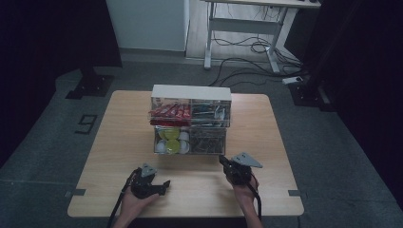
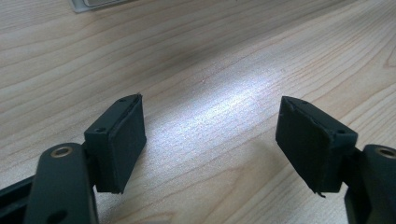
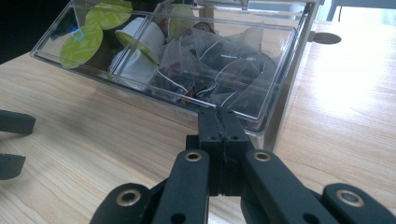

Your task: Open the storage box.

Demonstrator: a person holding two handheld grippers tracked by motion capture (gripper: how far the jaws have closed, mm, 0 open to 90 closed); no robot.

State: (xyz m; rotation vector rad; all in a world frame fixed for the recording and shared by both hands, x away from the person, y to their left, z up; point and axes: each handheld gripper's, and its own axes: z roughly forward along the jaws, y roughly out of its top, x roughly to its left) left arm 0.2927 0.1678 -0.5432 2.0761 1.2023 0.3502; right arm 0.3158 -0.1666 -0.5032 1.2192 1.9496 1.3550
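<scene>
A clear plastic organizer [image 1: 191, 118] with a white top stands at the middle of the wooden table [image 1: 119, 142]. Its lower drawer [image 3: 261, 119] is pulled out toward me. It holds green-lidded white capsules [image 3: 93, 37] on one side and dark pyramid tea bags [image 3: 219, 70] on the other. My right gripper [image 3: 224, 123] is shut, its tips right at the drawer's front wall near the tea bags; I cannot tell if they touch it. My left gripper [image 2: 210, 140] is open just above bare wood near the front edge, its jaws pointing right [image 1: 164, 184].
The upper drawers hold red packets [image 1: 170, 112] and other sachets [image 1: 209, 114]. Bare tabletop lies left, right and in front of the organizer. Beyond the table are a white desk frame [image 1: 242, 28], floor cables [image 1: 247, 61] and dark stand bases [image 1: 90, 85].
</scene>
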